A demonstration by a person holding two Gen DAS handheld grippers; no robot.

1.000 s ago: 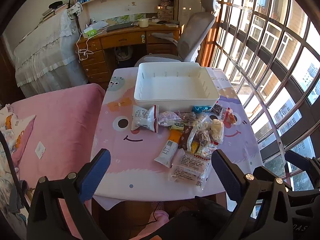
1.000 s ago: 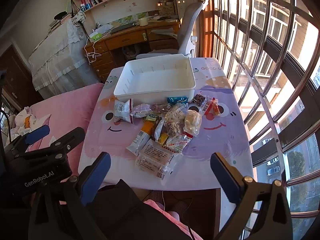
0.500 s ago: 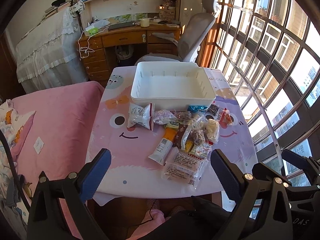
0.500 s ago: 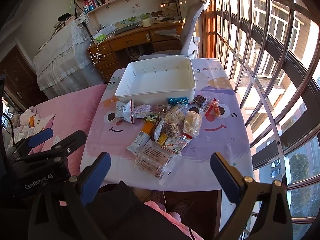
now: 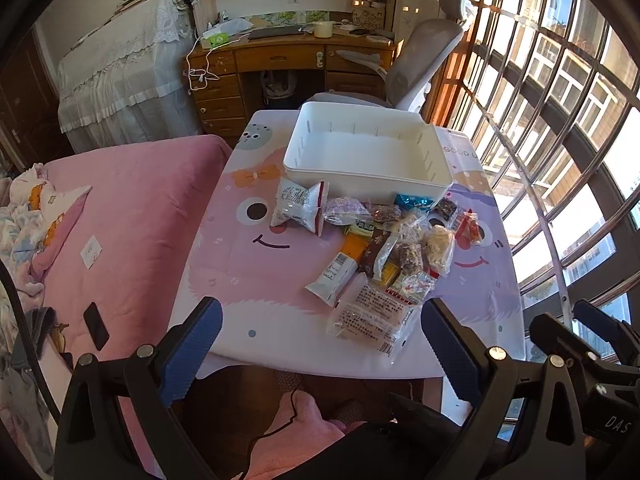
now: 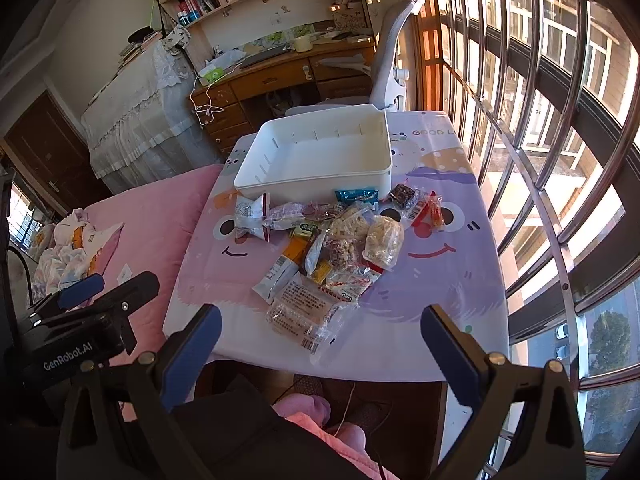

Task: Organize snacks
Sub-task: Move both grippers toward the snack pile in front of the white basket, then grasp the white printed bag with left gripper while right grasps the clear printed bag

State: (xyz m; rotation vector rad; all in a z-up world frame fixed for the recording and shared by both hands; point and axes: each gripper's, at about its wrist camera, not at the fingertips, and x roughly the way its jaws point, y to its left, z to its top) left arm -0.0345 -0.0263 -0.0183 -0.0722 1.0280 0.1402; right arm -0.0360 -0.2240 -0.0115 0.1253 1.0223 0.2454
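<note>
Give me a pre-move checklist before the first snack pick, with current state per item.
1. Left tongs open, nothing held: ok.
2. Right tongs open, nothing held: ok.
3. White bin upright on the table, nothing inside it: ok.
4. Snack pile heaped in front of the bin, packets overlapping: not ok for a clean single grasp from the middle.
5. Large clear packet lies at the pile's near edge, closest to both tongs, with only its far end tucked under other packets: ok as first pick.
6. Blue packet close against the bin's front wall; whether the tongs can get around it: cannot tell.
</note>
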